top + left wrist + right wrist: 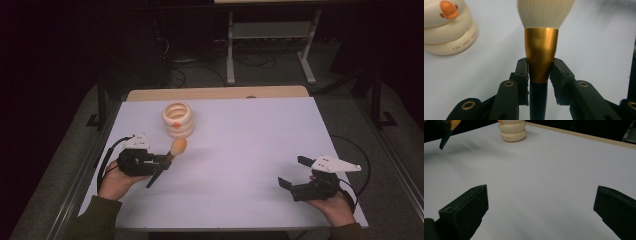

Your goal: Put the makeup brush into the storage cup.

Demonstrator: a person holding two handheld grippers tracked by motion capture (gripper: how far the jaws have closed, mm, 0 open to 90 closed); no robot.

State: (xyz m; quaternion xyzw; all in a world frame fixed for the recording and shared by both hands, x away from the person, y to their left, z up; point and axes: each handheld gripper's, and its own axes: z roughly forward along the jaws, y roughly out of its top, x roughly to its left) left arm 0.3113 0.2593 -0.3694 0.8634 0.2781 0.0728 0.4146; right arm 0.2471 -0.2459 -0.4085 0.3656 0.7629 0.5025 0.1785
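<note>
A makeup brush (541, 57) is pinched by the left gripper (540, 75), the jaws pressed against the lower end of the gold ferrule where it meets the black handle. In the high view the brush (170, 159) is seen tilted over the white table (250, 150), bristles up and away from the hand, handle end pointing down toward the table. Just beyond the bristles a cream ribbed holder (447, 30) is set, marked with an orange duck bill; small lettering on its lowest ring appears to read "THE JUDY", the rest being too blurred. The right gripper (540, 212) is held spread wide and empty, well apart over bare table.
</note>
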